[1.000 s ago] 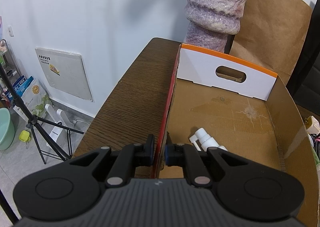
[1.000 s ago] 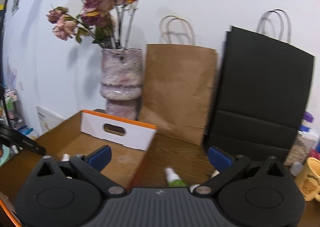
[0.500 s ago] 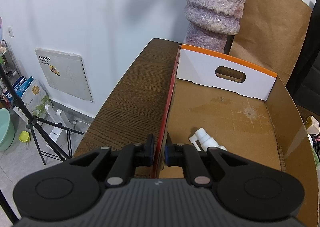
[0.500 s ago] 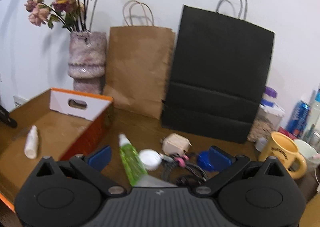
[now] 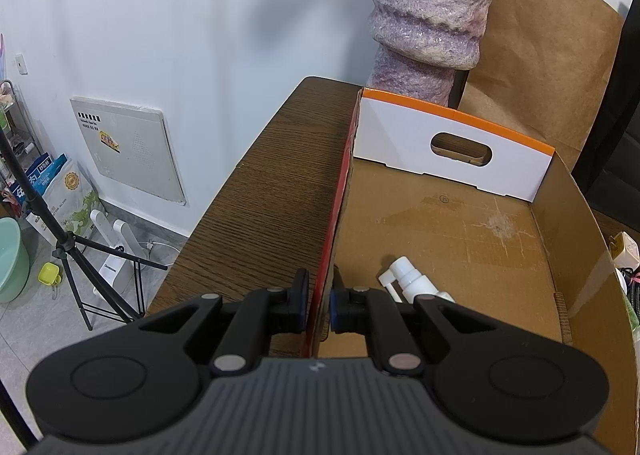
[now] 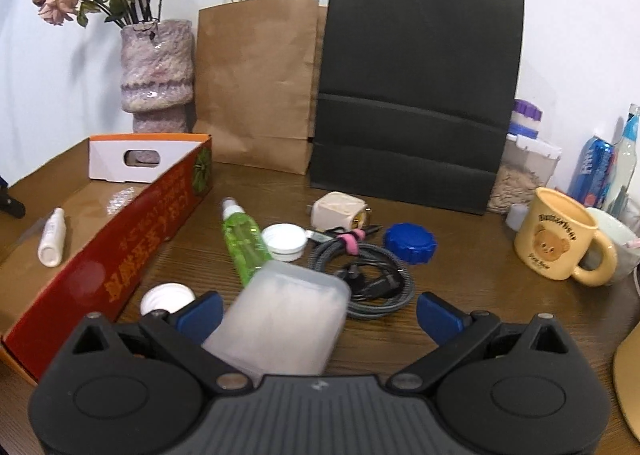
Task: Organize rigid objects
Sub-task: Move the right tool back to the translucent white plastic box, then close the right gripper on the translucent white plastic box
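Left gripper (image 5: 319, 305) is clamped on the red side wall of the cardboard box (image 5: 452, 227), one finger outside the wall, the other inside. Box sits on the brown wooden table (image 5: 272, 191), its white end panel with orange rim and a handle slot at the far end. One white spray bottle (image 5: 412, 283) lies on the box floor near the inner finger, partly hidden behind the gripper body.

Right gripper (image 6: 318, 313) has its jaws spread wide; blue pads stand well apart. Between them lies a translucent frosted plastic case (image 6: 284, 319), tilted, its near end hidden behind the gripper body. Pads are not pressing on it; whether the left pad touches its edge cannot be told.

Loose items on the table beyond the right gripper:
- green spray bottle (image 6: 242, 241) lying on its side, just beyond the case;
- white round lid (image 6: 285, 241) beside the green bottle;
- second white round lid (image 6: 166, 297) near the box's red outer wall;
- coiled grey cable with pink strap (image 6: 360, 275);
- blue screw cap (image 6: 410, 242) beside the cable;
- cream plug adapter (image 6: 338, 211) behind the cable.

Further right: yellow bear mug (image 6: 560, 239). Along the back wall: vase of dried roses (image 6: 156, 71), brown paper bag (image 6: 256, 87), black paper bag (image 6: 416, 95).
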The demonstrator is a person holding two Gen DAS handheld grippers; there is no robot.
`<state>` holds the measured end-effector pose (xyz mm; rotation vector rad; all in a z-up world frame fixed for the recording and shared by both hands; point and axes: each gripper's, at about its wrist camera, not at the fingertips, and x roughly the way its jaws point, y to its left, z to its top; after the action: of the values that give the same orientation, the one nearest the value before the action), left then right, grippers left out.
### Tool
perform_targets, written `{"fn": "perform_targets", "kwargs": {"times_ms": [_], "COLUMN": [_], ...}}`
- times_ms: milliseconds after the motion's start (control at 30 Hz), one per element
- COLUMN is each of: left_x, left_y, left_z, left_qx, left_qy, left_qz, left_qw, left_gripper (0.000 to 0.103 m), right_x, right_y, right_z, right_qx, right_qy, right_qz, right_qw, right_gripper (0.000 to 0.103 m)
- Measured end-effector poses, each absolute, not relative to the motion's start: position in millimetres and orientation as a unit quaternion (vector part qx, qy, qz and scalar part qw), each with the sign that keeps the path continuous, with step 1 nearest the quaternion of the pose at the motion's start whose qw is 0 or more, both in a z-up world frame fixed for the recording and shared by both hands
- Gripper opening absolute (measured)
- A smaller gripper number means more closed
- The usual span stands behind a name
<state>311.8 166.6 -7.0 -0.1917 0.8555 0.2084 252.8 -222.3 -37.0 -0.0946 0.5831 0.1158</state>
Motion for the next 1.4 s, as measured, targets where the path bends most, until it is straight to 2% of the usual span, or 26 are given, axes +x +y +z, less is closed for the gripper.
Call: {"fn": "perform_targets", "kwargs": {"times_ms": [500, 533, 633, 767, 1100, 1400], "left_x": [312, 312, 311, 312, 311, 311], "left_y": [167, 167, 167, 167, 167, 167], "left_z": [-7, -7, -7, -7, -7, -7], "left_qx": [-0.092, -0.092, -0.092, -0.091, -0.091, -0.092], "left_qy": [0.413, 0.413, 0.413, 0.413, 0.413, 0.412], "left_qz": [0.100, 0.100, 0.100, 0.100, 0.101, 0.100], "left_qw": [0.900, 0.901, 0.901, 0.901, 0.901, 0.901], "left_gripper": [0.011, 0.011, 0.011, 0.011, 0.011, 0.011], "right_x": [264, 265, 265, 263, 262, 259], "right_y": [-203, -202, -200, -205, -209, -215], "right_z": [-62, -62, -62, -60, -58, -51], "right_qx": [-0.055, -0.059, -0.058, -0.045, -0.033, -0.020], "right_qy": [0.295, 0.298, 0.297, 0.293, 0.286, 0.269], "right_qz": [0.024, 0.024, 0.032, 0.028, 0.019, 0.007], "right_qw": [0.954, 0.953, 0.953, 0.955, 0.958, 0.963], "right_gripper": [0.101, 0.099, 0.082, 0.073, 0.067, 0.066]}}
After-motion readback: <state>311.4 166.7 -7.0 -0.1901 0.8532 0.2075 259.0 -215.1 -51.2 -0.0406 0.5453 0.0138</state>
